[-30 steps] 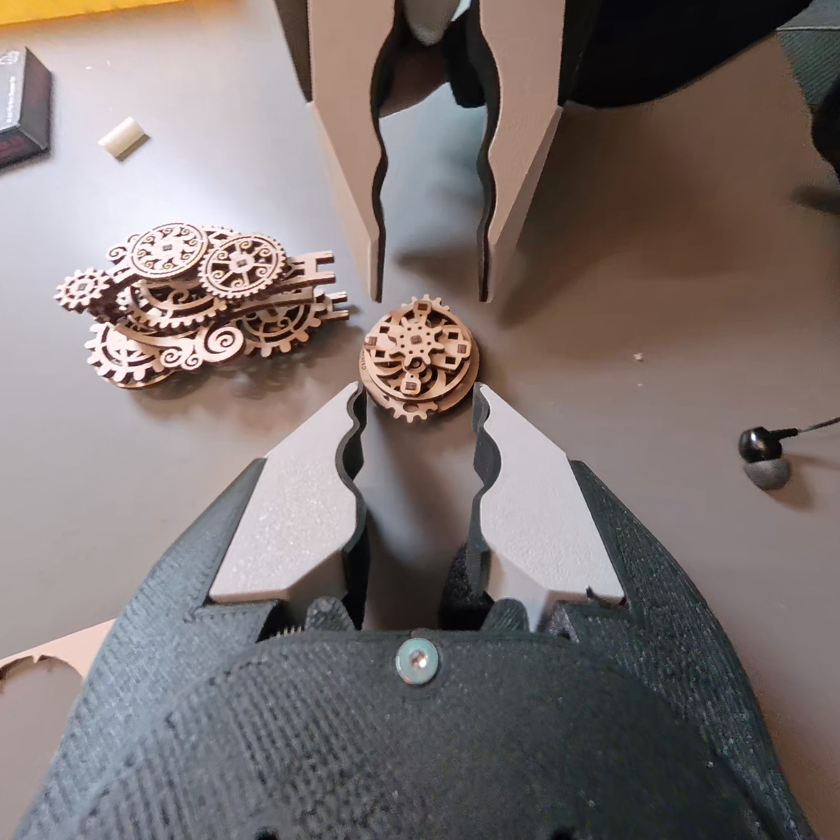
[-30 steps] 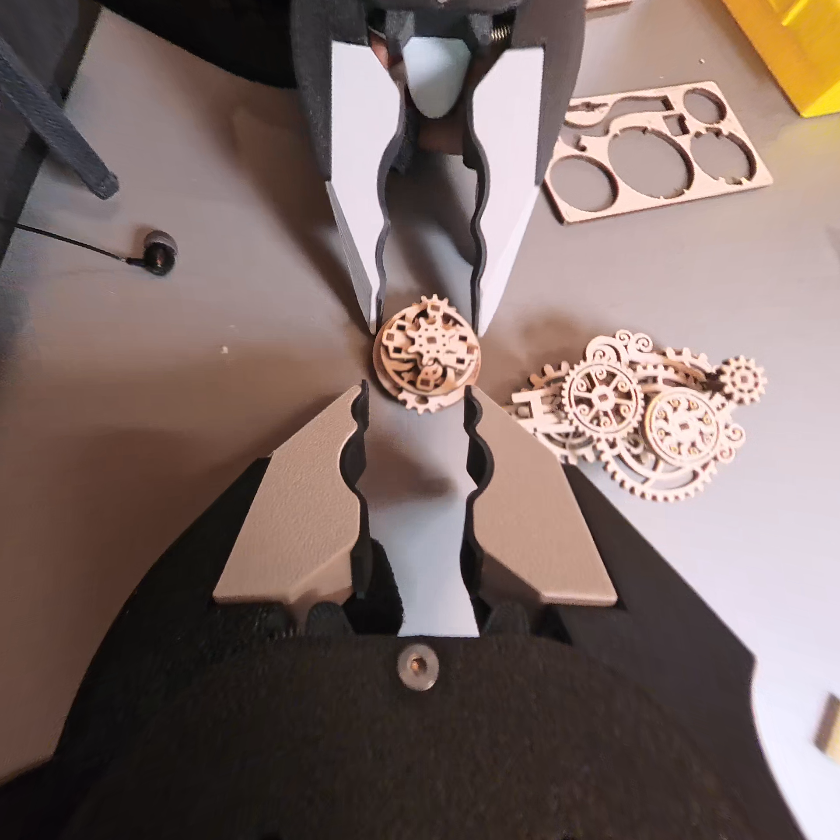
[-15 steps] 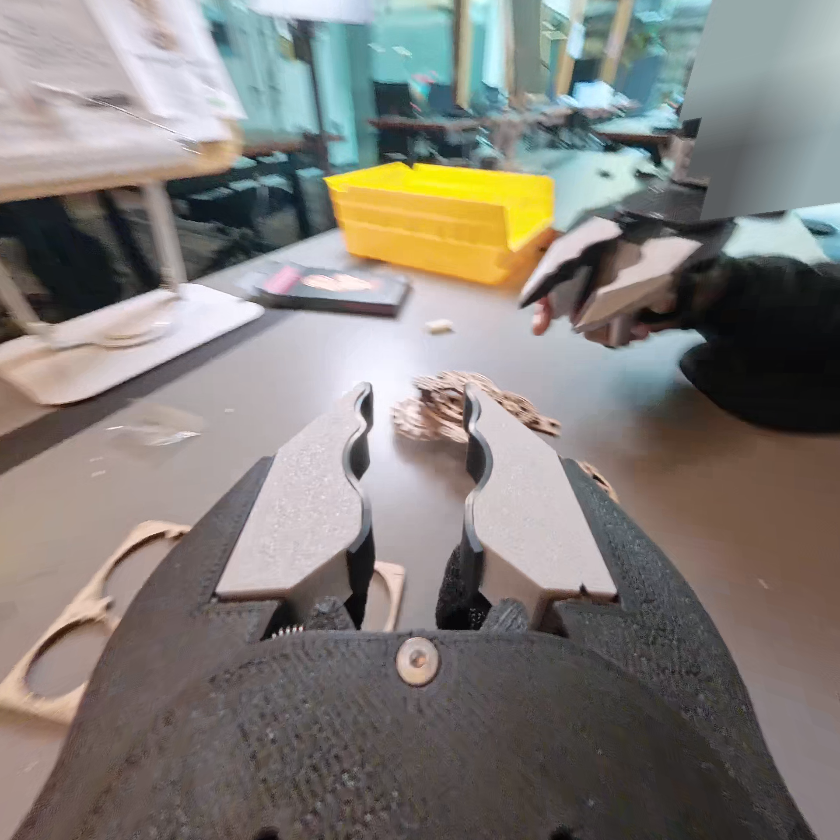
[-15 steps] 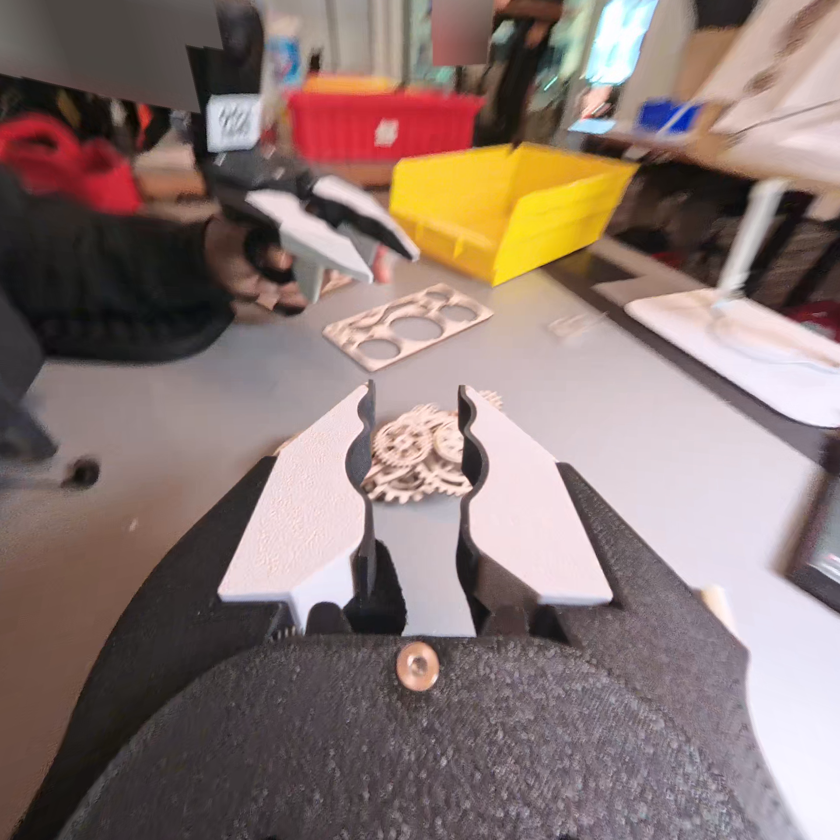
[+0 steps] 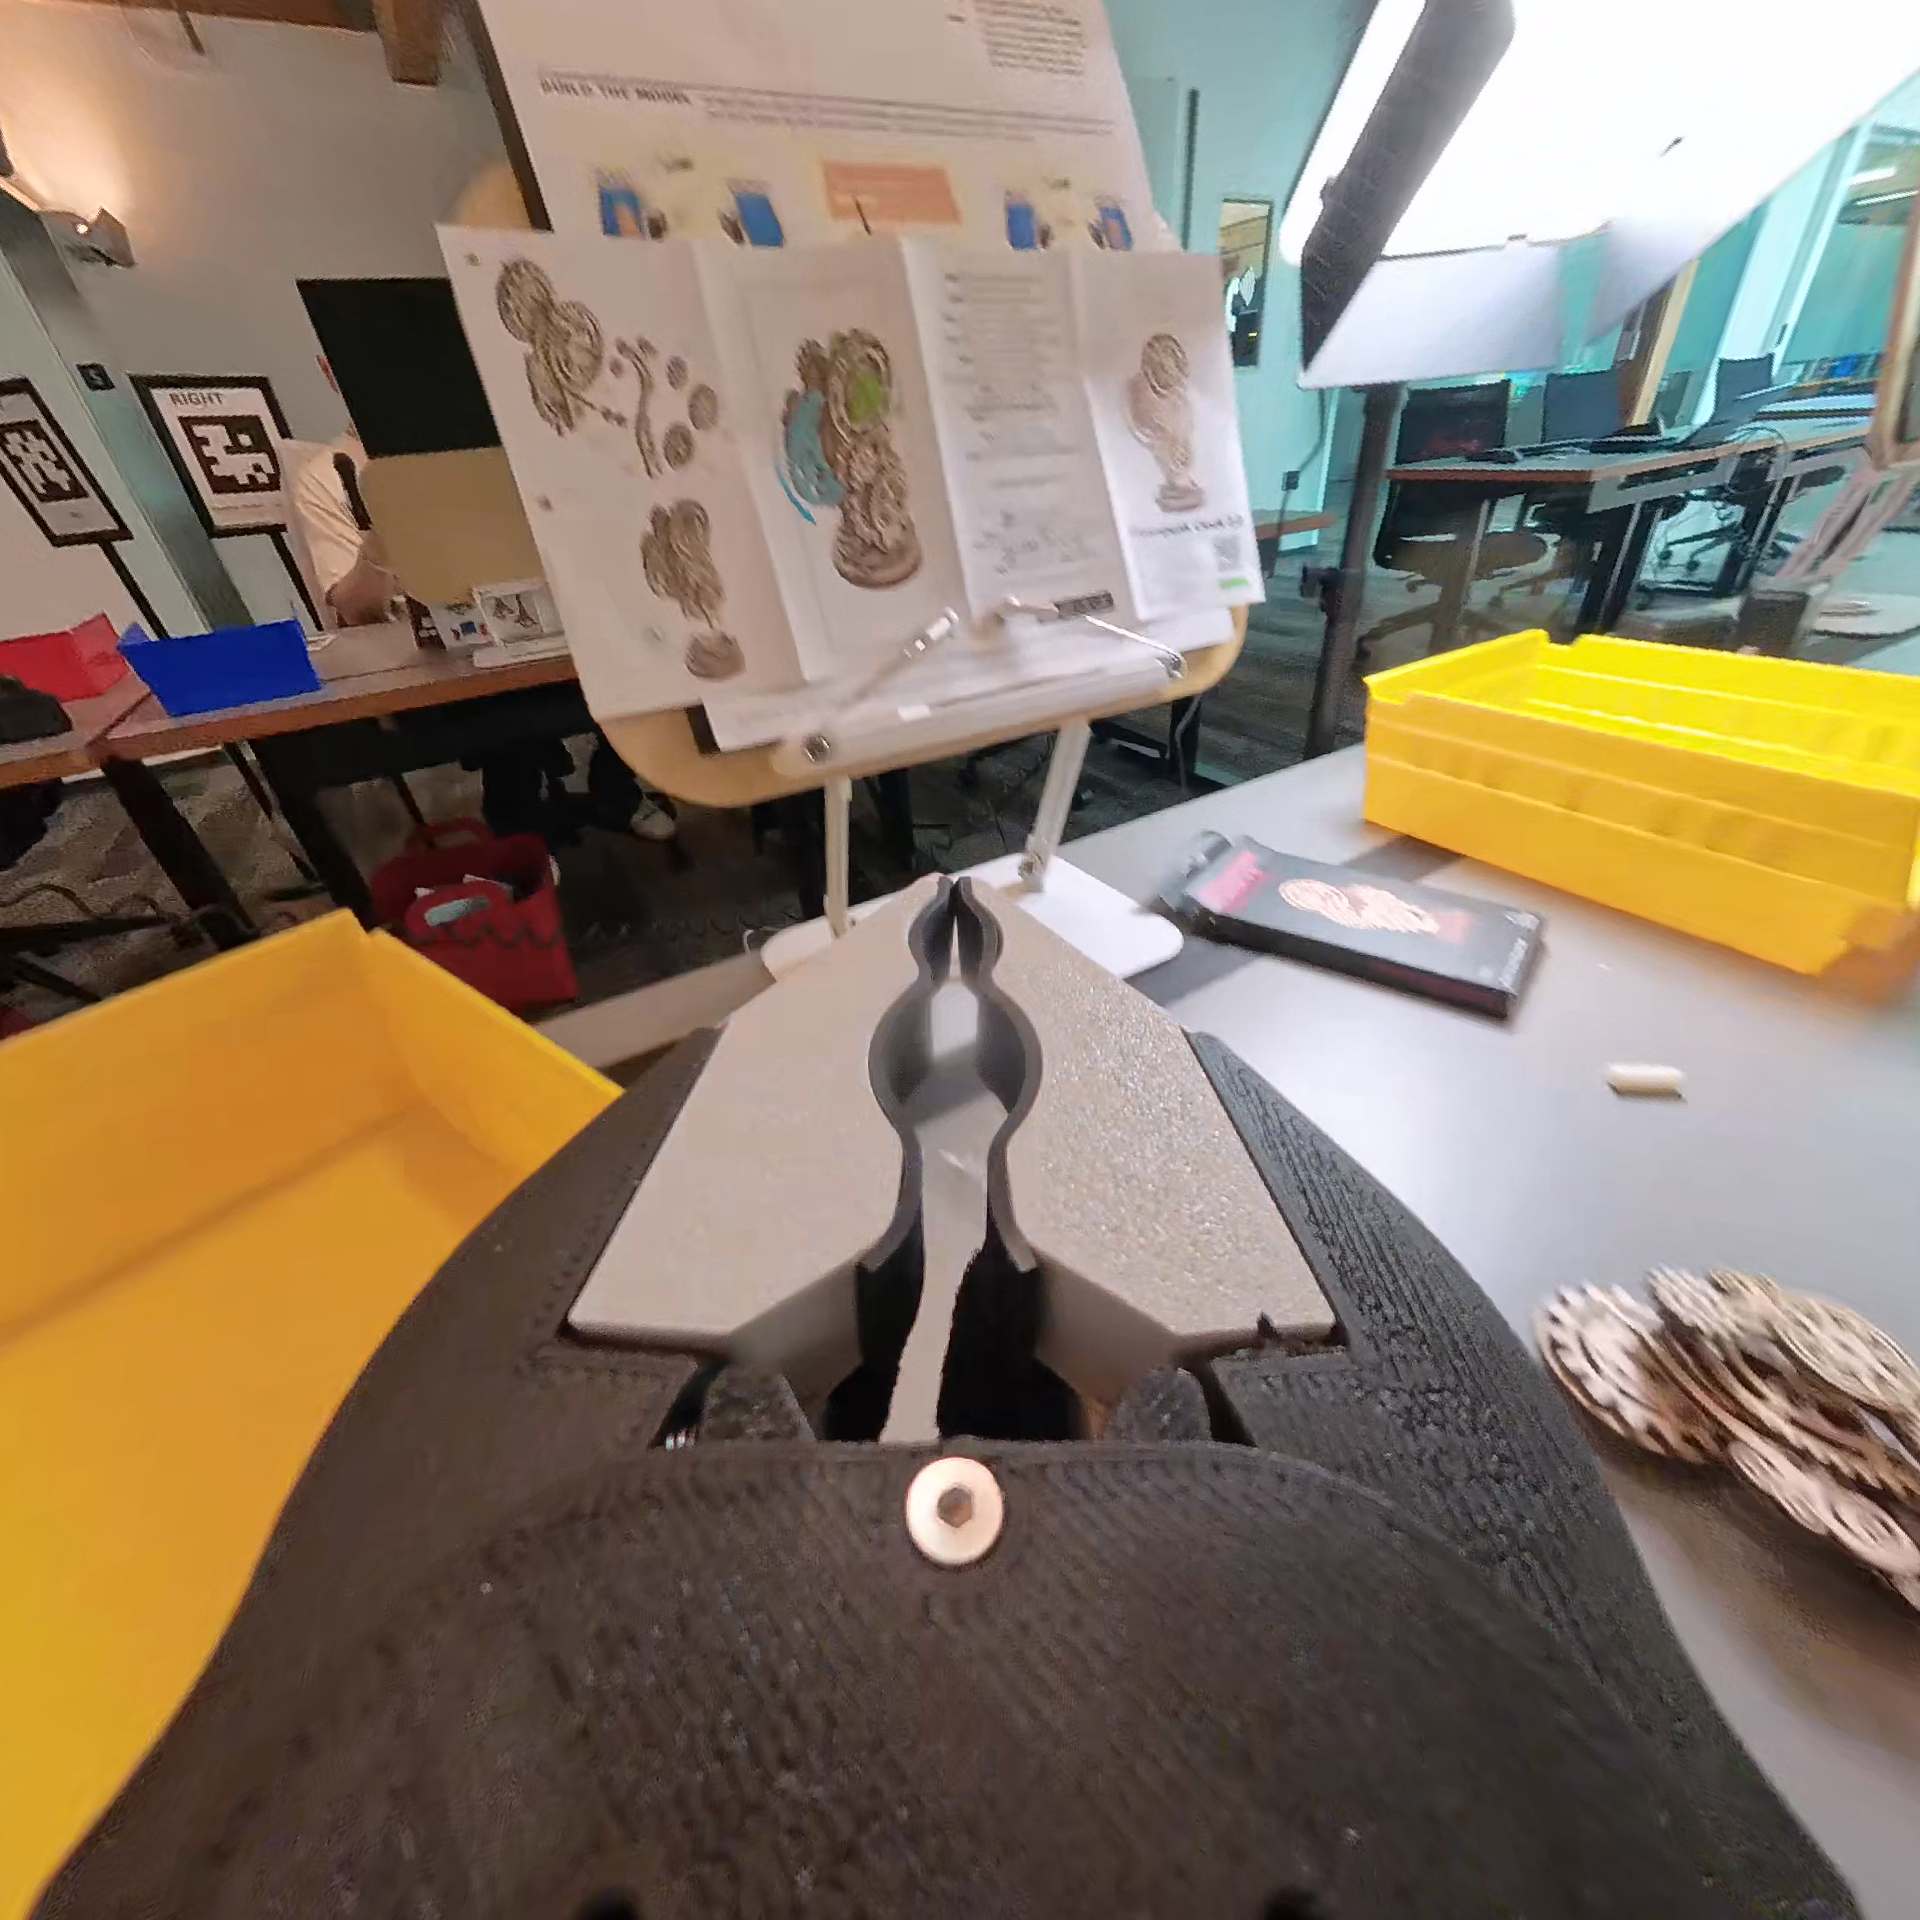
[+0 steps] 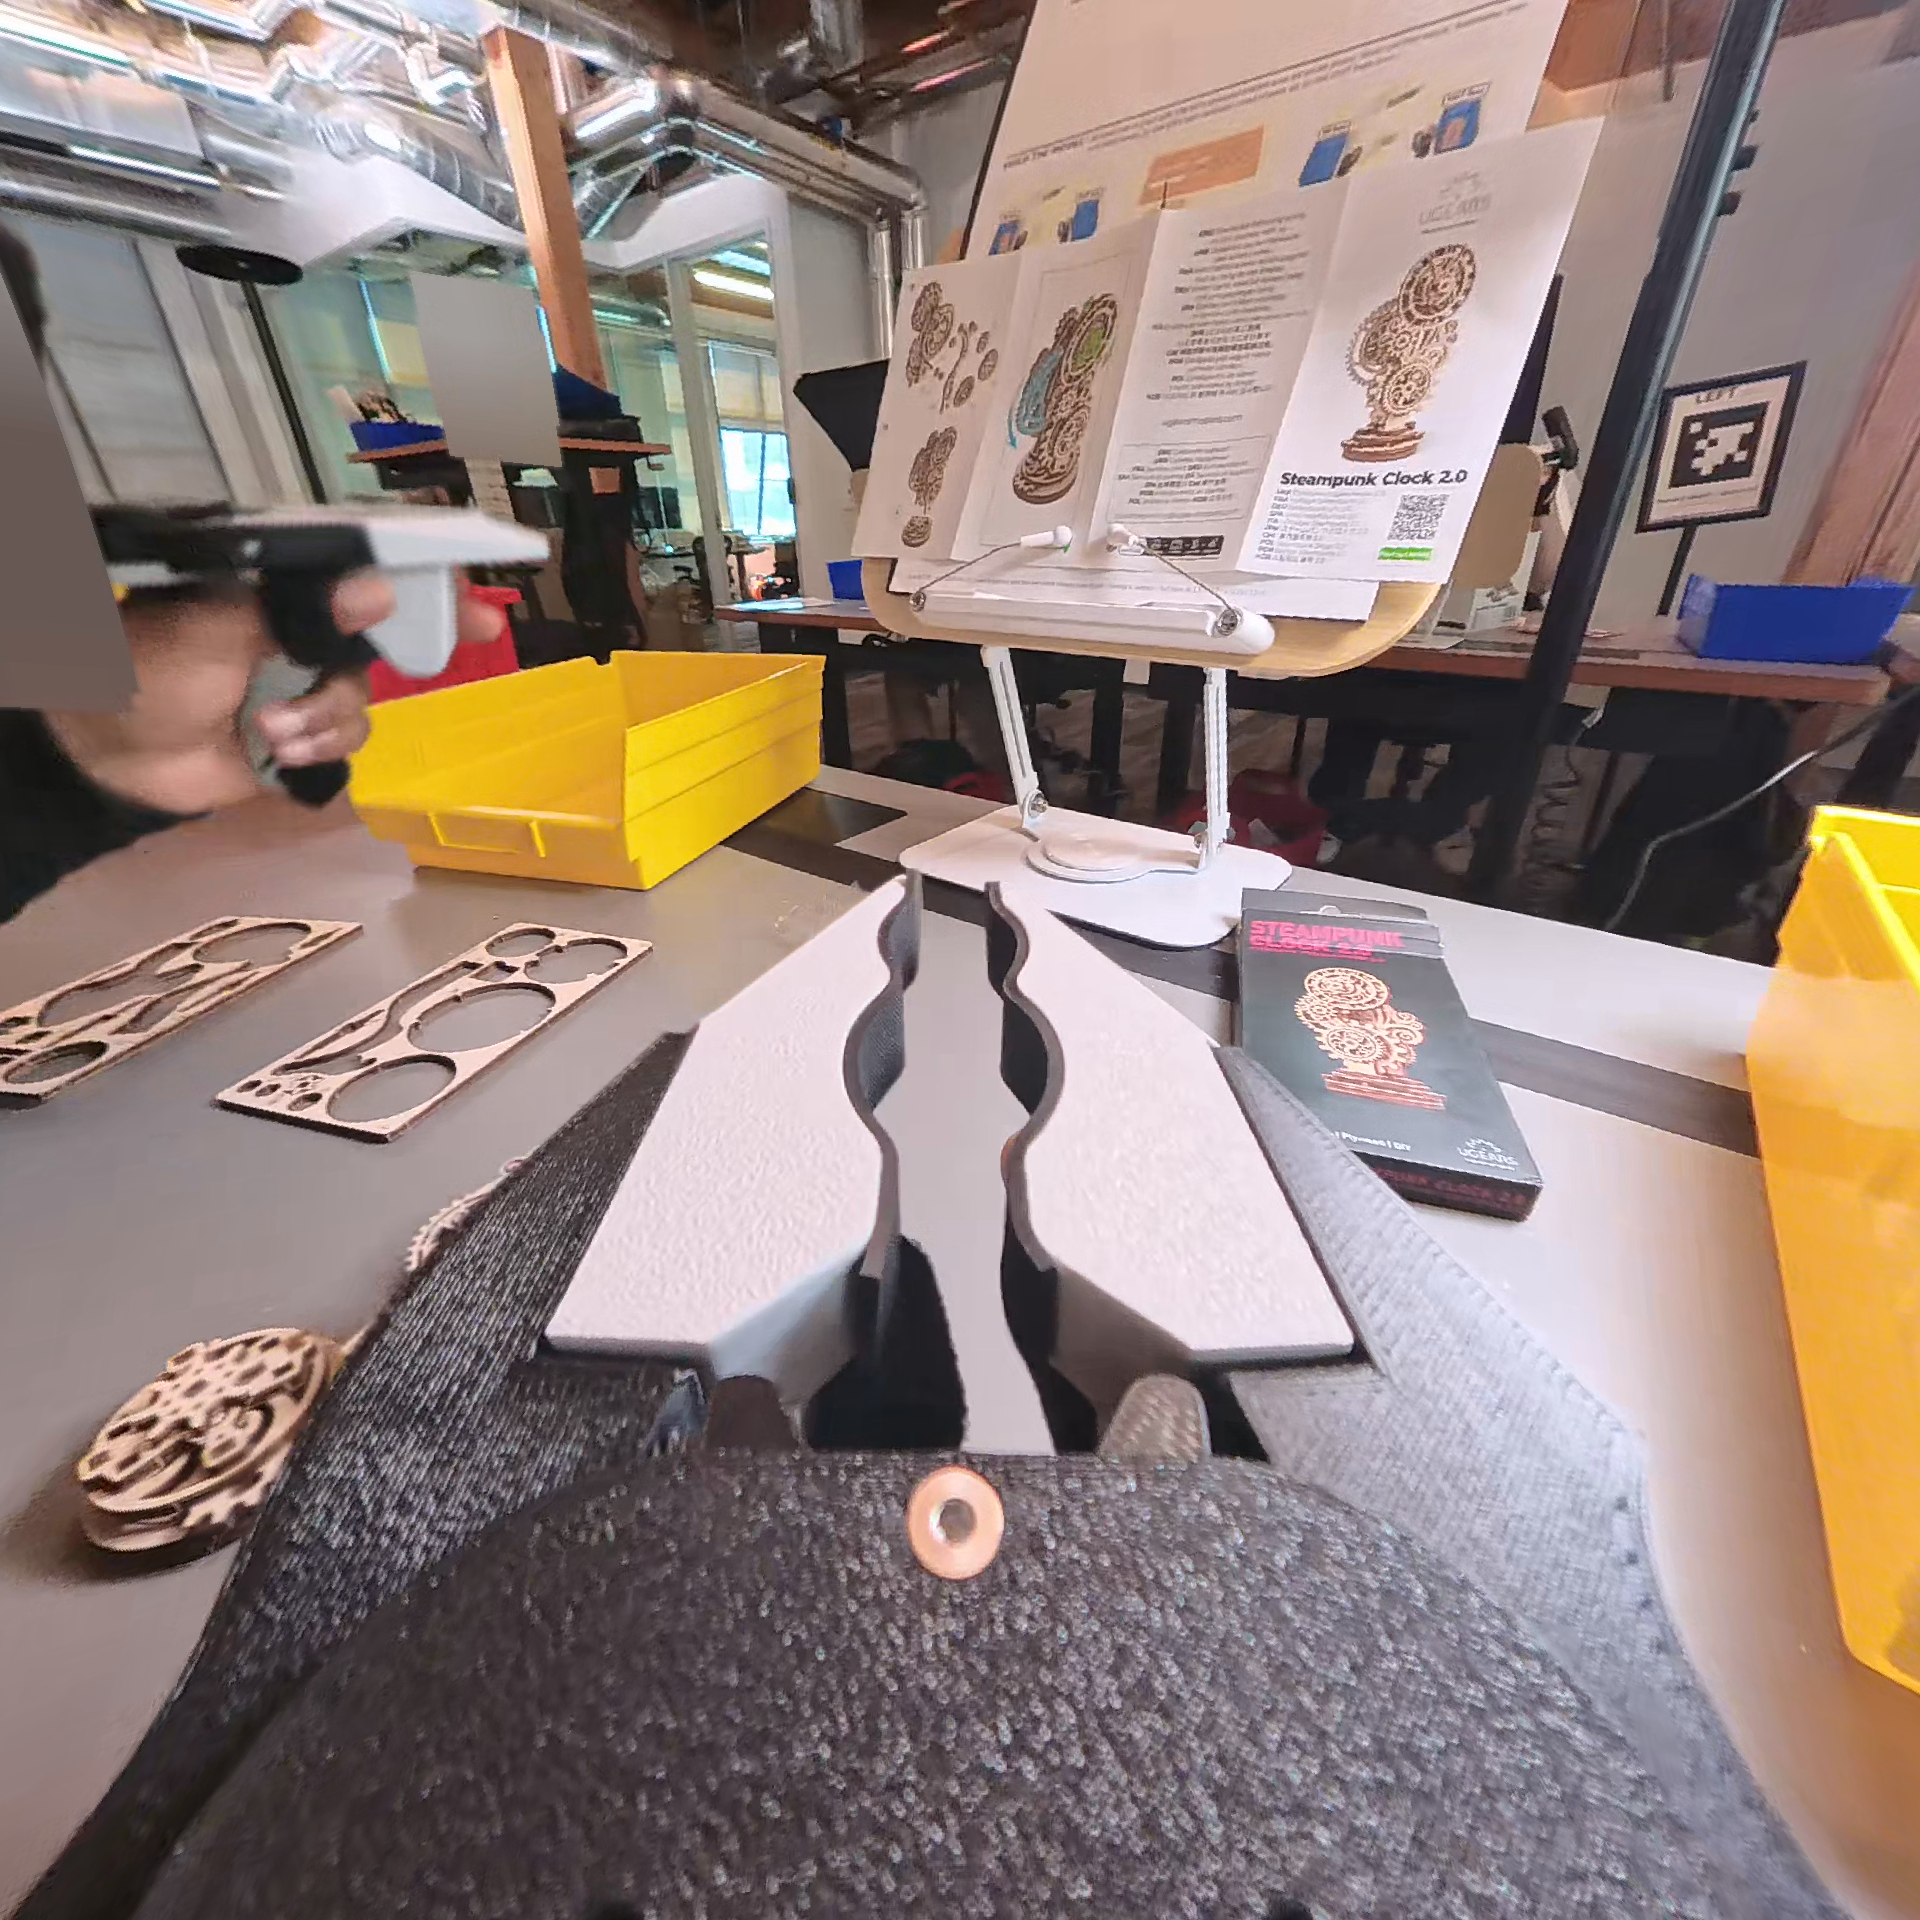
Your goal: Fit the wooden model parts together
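Wooden gear assembly (image 5: 1756,1382), blurred, lies on the grey tabletop (image 5: 1558,1143), right of the left claw (image 5: 953,902) and not touched by it. In the right wrist view a round wooden gear piece (image 6: 203,1439) lies flat on the tabletop just left of the right claw (image 6: 951,904), also untouched.

Left claw: fingertips pressed together, nothing between them, raised off the tabletop. Right claw: narrow gap between its fingers, nothing in it, pointing at the stand.

Two punched-out wooden sheets (image 6: 436,1029) lie flat left of the right claw, farther out than the gear piece. Black box (image 6: 1371,1060) lies just right of the right claw's fingers. White stand (image 6: 1122,862) with instruction sheets (image 6: 1174,384) is straight ahead of it. Yellow bin (image 6: 592,758) sits left of the stand; another yellow bin (image 6: 1849,1195) at far right. Small white peg (image 5: 1645,1081) sits on the tabletop beyond the gear assembly.
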The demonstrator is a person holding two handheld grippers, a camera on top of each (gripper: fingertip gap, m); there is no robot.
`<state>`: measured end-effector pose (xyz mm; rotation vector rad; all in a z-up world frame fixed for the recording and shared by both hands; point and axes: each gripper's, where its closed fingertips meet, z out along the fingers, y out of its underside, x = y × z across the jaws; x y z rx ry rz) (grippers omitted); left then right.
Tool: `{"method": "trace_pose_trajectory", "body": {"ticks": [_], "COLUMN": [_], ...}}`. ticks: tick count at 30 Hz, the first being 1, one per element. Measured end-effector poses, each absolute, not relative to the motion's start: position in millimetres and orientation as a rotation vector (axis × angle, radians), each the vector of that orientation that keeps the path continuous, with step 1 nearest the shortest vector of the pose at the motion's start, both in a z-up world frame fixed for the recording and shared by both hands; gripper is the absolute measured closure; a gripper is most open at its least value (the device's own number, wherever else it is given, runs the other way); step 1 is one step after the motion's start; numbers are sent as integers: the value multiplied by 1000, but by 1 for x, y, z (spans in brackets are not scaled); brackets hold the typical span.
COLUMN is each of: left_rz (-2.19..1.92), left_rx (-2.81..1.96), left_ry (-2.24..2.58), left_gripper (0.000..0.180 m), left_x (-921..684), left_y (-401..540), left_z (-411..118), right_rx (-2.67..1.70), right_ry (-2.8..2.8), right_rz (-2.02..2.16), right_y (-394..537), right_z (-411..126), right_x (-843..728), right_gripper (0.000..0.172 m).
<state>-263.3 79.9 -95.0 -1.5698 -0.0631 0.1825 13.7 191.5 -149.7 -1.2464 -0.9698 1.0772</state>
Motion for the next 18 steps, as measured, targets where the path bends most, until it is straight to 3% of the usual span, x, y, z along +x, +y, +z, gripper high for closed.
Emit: {"method": "trace_pose_trajectory", "body": {"ticks": [2, 18], "left_rz": [181, 175], "left_rx": [-1569, -1681], "left_ry": [-70, -214], "left_gripper": [180, 180], "left_x": [-285, -390], "left_y": [106, 257], "left_z": [-80, -82], "right_rx": [-1251, -1344], "right_ry": [-956, -968], "right_rz": [1045, 1031], "right_y": [196, 212], "right_z": [-151, -179], "right_x": [15, 10], "right_gripper": [172, 171]}}
